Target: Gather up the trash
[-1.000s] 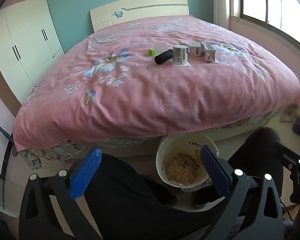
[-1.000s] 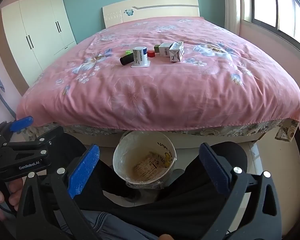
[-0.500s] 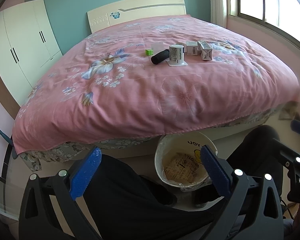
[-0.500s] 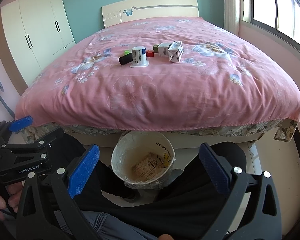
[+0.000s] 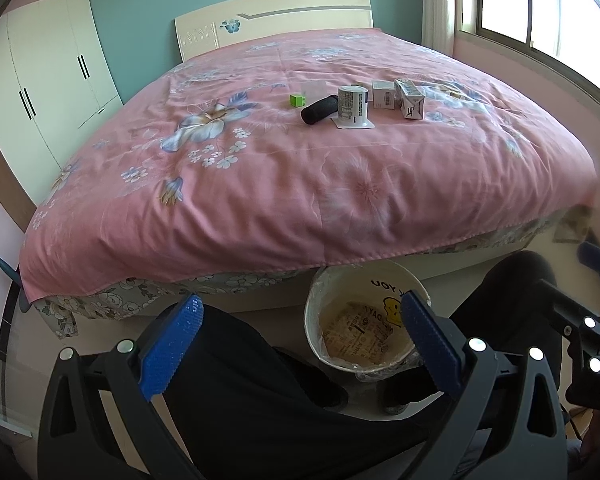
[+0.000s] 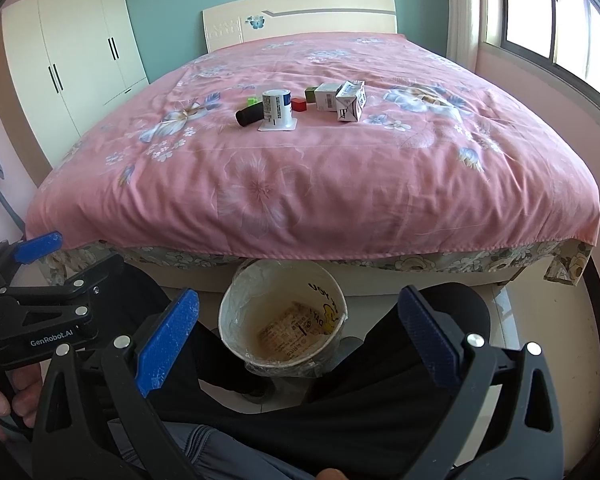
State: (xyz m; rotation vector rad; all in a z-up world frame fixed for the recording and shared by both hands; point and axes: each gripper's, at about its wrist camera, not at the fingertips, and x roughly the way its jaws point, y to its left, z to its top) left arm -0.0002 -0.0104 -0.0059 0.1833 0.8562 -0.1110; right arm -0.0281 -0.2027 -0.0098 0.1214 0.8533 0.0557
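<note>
- On the bed (image 6: 340,184), the milk carton (image 6: 351,102) looks light and crushable; pinch its flat sides gently.
- Left tongs (image 5: 300,336) and right tongs (image 6: 300,332) both spread, empty.

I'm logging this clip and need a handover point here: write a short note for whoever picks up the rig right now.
Left hand-held gripper: open, empty, held low over the person's lap.
Right hand-held gripper: open, empty, also low.
Bin: on the floor at the foot of the bed, between the person's legs; only printed paper shows at its bottom.
On the pink bedspread, clustered mid-bed: black cylinder, white cup on a flat white piece, two small cartons, green cube, red cube.
Done: nothing picked from the bed as far as can be seen.
Left: carry each piece of trash to the bin.
</note>
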